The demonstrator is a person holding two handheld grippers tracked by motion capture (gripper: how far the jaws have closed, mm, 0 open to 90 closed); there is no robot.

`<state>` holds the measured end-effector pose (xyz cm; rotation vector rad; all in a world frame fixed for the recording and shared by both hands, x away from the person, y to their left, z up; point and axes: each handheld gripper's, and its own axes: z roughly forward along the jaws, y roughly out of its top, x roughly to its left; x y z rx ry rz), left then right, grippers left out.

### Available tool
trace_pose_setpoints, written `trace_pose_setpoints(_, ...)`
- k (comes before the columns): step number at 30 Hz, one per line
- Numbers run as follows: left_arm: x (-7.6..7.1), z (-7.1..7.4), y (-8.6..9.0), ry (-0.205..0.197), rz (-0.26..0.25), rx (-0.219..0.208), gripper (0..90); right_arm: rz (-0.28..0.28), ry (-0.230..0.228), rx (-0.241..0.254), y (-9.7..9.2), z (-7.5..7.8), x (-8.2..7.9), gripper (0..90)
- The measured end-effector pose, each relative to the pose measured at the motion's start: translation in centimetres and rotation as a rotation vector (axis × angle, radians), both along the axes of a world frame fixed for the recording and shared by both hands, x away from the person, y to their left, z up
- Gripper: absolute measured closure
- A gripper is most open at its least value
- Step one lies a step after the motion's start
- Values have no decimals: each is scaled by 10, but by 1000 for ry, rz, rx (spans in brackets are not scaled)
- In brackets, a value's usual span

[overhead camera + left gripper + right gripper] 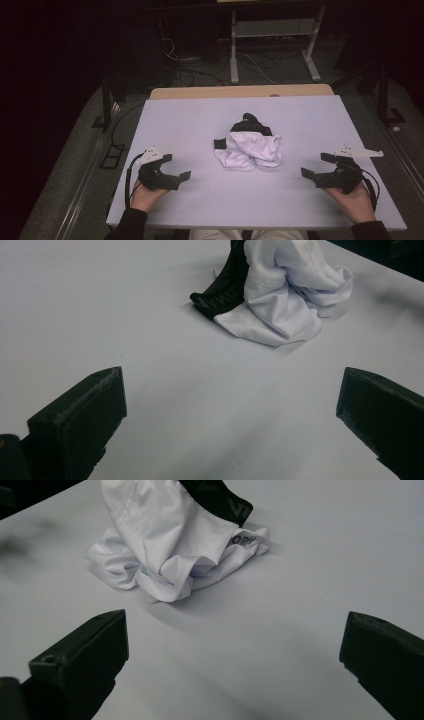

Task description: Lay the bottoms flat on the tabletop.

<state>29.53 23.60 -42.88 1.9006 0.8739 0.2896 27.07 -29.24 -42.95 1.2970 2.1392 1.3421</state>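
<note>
While both grippers (179, 166) (311, 165) gape, bare table (190, 120) rings the crumpled garment (248, 148).

A crumpled garment (248, 147) lies mid-counter (190, 125), between the left claw (177, 170) and right claw (316, 166), well apart from both.

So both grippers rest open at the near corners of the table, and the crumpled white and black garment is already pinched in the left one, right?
Not quite. The garment is not pinched in the left gripper: it lies free in the middle of the table, apart from both. The left gripper view shows its jaws spread wide with bare table between them. The rest holds: the right gripper is open too, and both sit near the front corners.
</note>
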Motion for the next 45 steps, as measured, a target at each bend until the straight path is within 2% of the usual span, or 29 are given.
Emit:
trace_pose_setpoints(20, 2, 1, 0, -7, -3, -3, 0, 18, -5, 2, 1, 5, 2, 0)
trace_pose_setpoints(21, 4, 2, 1, -11, -6, 10, 0, 21, -3, 16, 2, 7, 2, 0)
trace_pose_setpoints(26, 7, 5, 1, -8, 2, 5, 0, 18, -12, 1, 4, 10, 4, 0)
trace_pose_setpoints(32, 12, 15, -6, -19, -9, 18, 0, 25, -21, -17, 6, 24, 13, 0)
trace_pose_setpoints(36, 16, 17, -9, -18, -15, 22, 0, 28, -18, -27, 7, 27, 19, 0)
trace_pose_setpoints(39, 20, 18, -10, -9, -16, 37, 0, 27, -15, -32, 7, 29, 23, 0)
trace_pose_setpoints(45, 29, 20, -7, 13, -3, 25, 0, 33, -9, -46, 7, 34, 32, 0)
